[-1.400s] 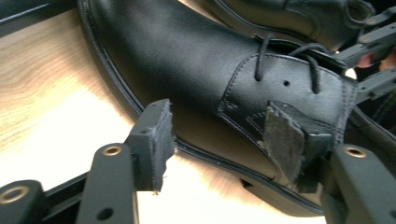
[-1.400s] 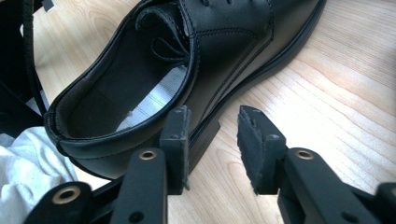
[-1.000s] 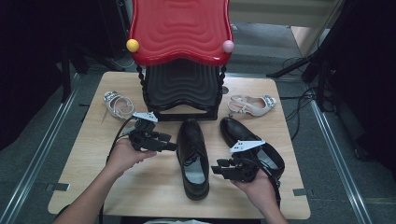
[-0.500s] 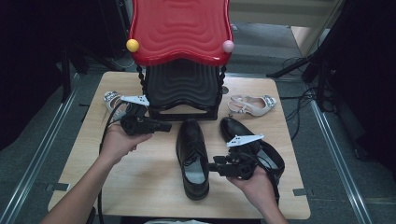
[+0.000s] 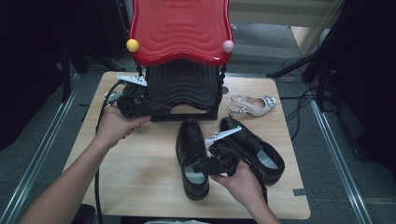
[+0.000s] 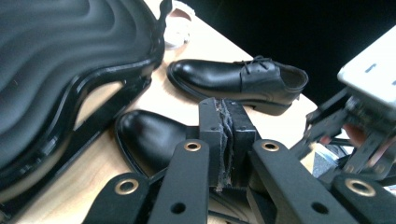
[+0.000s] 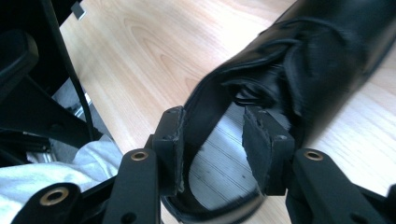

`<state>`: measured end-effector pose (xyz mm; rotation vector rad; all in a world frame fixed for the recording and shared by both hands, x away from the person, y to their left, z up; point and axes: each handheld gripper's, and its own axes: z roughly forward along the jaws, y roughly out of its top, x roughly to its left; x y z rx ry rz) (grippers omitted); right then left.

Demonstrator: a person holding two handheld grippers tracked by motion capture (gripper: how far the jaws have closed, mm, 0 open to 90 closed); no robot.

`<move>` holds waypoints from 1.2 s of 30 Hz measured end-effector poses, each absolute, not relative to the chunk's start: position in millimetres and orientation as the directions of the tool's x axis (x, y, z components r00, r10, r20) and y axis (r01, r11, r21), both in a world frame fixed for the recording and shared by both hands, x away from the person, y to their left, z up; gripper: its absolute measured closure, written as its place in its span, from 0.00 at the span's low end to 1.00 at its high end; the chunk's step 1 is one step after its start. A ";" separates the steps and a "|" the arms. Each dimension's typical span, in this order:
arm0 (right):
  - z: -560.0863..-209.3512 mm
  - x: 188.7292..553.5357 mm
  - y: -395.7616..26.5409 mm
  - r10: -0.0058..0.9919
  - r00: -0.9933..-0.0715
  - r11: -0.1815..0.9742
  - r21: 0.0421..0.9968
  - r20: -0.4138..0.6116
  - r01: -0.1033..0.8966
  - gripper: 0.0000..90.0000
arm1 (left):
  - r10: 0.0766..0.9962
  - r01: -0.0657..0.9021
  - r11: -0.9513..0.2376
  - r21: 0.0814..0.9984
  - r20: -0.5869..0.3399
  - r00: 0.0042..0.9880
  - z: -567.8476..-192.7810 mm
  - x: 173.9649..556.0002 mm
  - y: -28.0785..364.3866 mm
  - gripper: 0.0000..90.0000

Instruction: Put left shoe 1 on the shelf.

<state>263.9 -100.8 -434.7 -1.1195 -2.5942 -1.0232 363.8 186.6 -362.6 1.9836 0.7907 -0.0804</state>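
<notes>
While its pads press flat against each other with nothing between them, the left hand-held gripper (image 5: pixel 150 107) hangs above the desk (image 5: pixel 140 172) at the lower shelf of a shoe rack (image 5: pixel 183 86), whose red top shelf (image 5: pixel 181 28) rises behind. Its jaws have just been closing, and no thing lies in them.

Across the desk, the right hand-held gripper (image 5: pixel 197 164) straddles the side wall of the nearer black shoe (image 5: pixel 190 154) at its opening: in the right gripper view one pad (image 7: pixel 171 140) stands outside the collar and the other (image 7: pixel 264 140) inside over the insole. Whether they pinch the leather I cannot tell.

A second black shoe (image 5: pixel 254 147) lies just beside the first, toward the right. Near the far right edge lies a pale sandal (image 5: pixel 252 105).
</notes>
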 end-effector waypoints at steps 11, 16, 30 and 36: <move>-443.6 267.4 -71.7 0.582 -0.720 0.528 0.497 0.378 0.688 0.67 | 0.495 0.518 -0.343 0.784 -0.318 0.809 -318.3 382.9 185.8 0.97; -448.5 271.3 -62.7 0.586 -0.720 0.538 0.486 0.372 0.689 0.67 | 0.493 0.497 -0.336 0.800 -0.300 0.817 -296.5 392.8 184.5 0.96; -465.3 273.0 -41.3 0.630 -0.711 0.576 0.427 0.311 0.697 0.70 | 0.519 0.469 -0.318 0.824 -0.262 0.813 -254.8 421.6 177.4 0.95; -476.6 264.8 -31.7 0.654 -0.724 0.600 0.433 0.219 0.673 0.70 | 0.553 0.463 -0.320 0.827 -0.233 0.800 -243.9 437.8 174.7 0.95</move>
